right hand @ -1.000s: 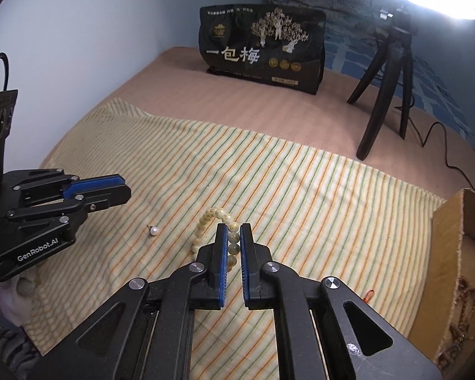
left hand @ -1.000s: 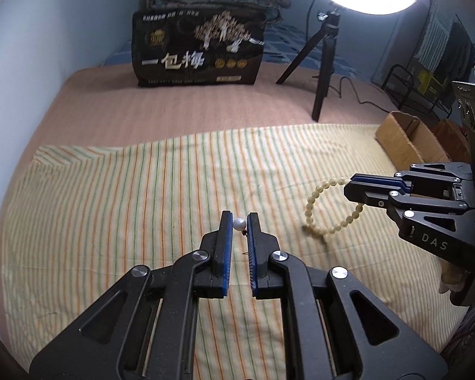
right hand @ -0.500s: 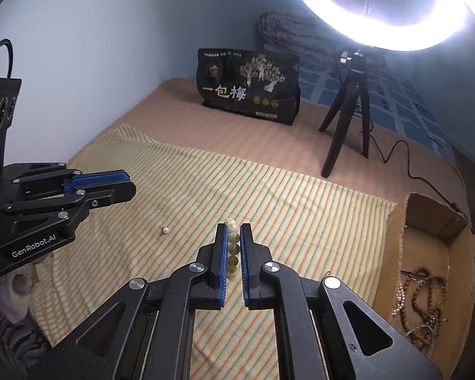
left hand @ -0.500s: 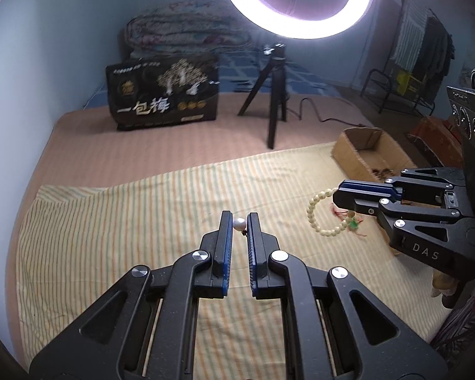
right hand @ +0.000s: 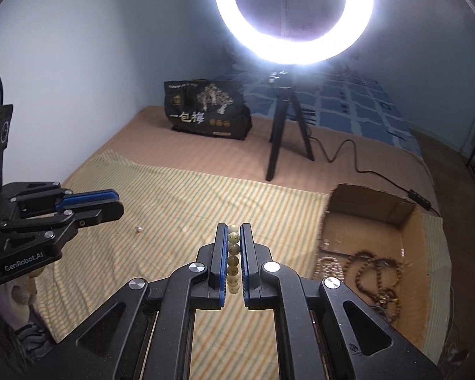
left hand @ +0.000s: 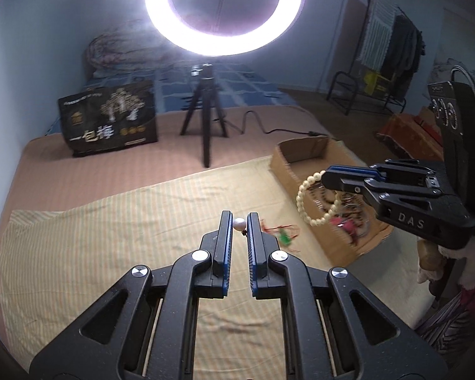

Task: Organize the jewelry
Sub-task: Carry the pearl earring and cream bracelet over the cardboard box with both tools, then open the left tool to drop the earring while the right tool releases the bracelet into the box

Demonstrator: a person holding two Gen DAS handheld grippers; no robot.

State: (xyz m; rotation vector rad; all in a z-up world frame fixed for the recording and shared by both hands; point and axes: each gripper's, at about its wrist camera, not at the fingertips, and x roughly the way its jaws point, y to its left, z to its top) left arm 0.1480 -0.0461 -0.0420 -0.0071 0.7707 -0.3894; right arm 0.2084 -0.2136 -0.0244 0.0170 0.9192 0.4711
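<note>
My left gripper is shut on a small white pearl earring and holds it in the air above the striped cloth. My right gripper is shut on a cream bead bracelet, also held in the air. In the left wrist view the bracelet hangs from the right gripper over the cardboard box. The box holds several dark bead strands. The left gripper shows at the left of the right wrist view, with the pearl just past it.
A red and green string ornament lies on the cloth by the box. A ring light on a black tripod and a black printed bag stand behind the cloth. The tripod's cable runs behind the box. A clothes rack stands far right.
Both grippers have risen and swung right with their loads. The bracelet has come off the cloth and now hangs over the box. The ring light has come fully into view.
</note>
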